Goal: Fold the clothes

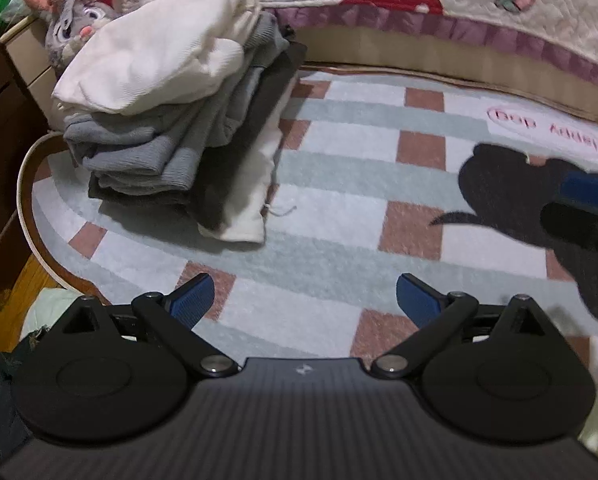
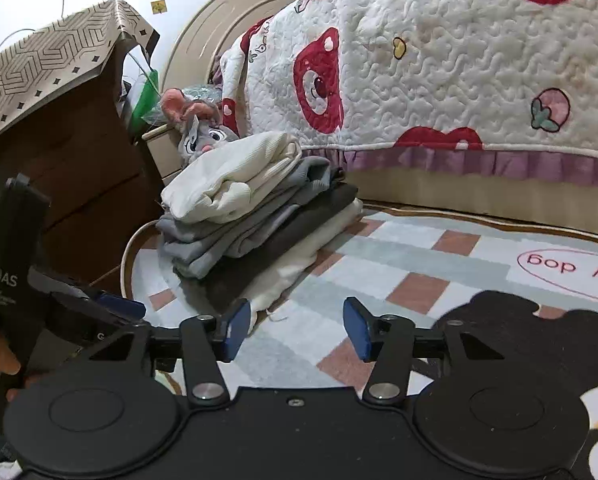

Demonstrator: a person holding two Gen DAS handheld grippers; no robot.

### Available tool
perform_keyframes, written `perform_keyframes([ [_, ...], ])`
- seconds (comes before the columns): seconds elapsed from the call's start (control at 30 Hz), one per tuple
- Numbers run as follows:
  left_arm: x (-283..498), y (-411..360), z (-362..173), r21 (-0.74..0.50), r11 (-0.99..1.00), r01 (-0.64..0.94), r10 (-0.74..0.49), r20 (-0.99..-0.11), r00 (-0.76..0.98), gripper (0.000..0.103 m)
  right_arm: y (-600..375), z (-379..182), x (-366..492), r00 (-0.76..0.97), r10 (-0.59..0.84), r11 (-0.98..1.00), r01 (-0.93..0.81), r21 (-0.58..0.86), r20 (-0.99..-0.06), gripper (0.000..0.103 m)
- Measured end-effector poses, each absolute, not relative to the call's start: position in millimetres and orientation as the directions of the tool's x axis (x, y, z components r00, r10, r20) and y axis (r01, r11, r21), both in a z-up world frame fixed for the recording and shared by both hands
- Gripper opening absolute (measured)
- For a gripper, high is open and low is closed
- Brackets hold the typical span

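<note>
A pile of folded clothes (image 1: 171,120) lies on the checked rug (image 1: 339,184) at the left, beside the bed. It has a cream garment (image 1: 151,48) on top, grey ones below, then a dark one and a white one at the bottom. It also shows in the right wrist view (image 2: 251,216). My left gripper (image 1: 303,300) is open and empty, low over the rug, in front of the pile. My right gripper (image 2: 297,328) is open and empty, to the right of the pile. The right gripper shows at the right edge of the left wrist view (image 1: 579,204); the left gripper shows at the left of the right wrist view (image 2: 79,308).
A bed with a quilted cover (image 2: 459,60) runs along the back. A plush toy (image 2: 203,132) sits behind the pile. A dark wooden cabinet (image 2: 79,184) stands at the left. The rug bears a black dog figure (image 2: 539,340). Wood floor (image 1: 15,300) shows at the left.
</note>
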State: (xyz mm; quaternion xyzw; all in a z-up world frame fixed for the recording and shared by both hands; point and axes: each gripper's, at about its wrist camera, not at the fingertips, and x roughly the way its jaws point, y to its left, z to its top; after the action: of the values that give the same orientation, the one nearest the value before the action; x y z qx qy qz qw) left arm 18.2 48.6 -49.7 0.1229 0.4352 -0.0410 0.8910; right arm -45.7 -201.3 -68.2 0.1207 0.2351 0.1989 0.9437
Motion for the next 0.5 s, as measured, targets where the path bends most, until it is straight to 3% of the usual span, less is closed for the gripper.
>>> perform_keyframes([
  [0.23, 10.7, 16.2, -64.4, 0.228, 0.931, 0.284, 0.027, -0.820, 0.571, 0.099, -222.0, -75.6, -43.6, 0.781, 0.492, 0.860, -0.368, 0.354, -0.384, 0.074],
  [0.5, 7.8, -4.2, -69.5, 0.321, 0.889, 0.326, 0.076, -0.806, 0.587, 0.099, -237.5, -92.2, -38.1, 0.783, 0.471, 0.860, -0.306, 0.409, -0.405, 0.075],
])
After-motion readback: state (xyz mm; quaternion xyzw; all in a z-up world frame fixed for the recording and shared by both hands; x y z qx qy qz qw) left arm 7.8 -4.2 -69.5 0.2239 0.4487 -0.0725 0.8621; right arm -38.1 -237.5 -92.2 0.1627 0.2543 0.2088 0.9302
